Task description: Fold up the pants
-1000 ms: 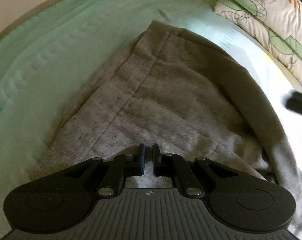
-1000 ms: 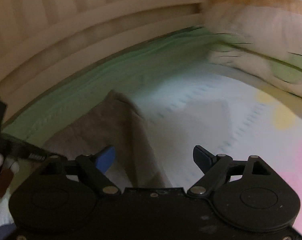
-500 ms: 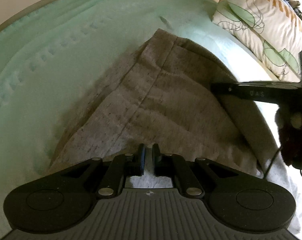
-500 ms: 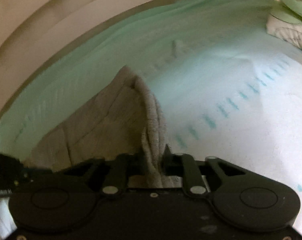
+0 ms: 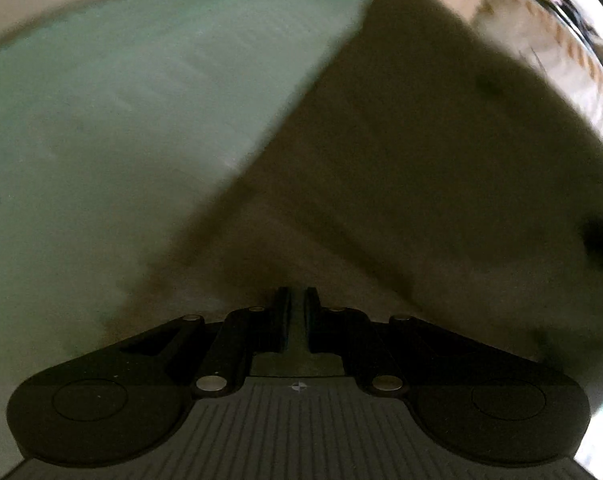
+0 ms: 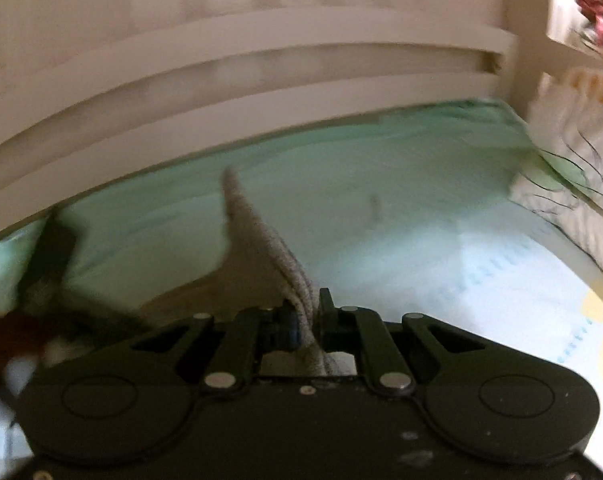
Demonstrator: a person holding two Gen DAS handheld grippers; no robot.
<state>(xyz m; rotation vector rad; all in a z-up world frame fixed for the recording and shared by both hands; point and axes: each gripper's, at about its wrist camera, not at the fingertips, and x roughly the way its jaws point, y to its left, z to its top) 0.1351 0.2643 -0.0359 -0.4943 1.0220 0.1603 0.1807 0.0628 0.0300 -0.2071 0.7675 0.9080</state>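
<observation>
Lifting pants (image 6: pixel 261 248) off bed now.

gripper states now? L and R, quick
Left tongs: closed on the grey pants.
Right tongs: closed on a bunched edge of the pants.

Left wrist view all motion-blurred: pants (image 5: pixel 401 168) fabric w/o texture, cut off at 3 o'clock edge. Right wrist view: blurred dark shape (image 6: pixel 49 264) at 9 o'clock, can't ID. Pillow (image 6: pixel 581 168) cropped at 3 o'clock.
</observation>
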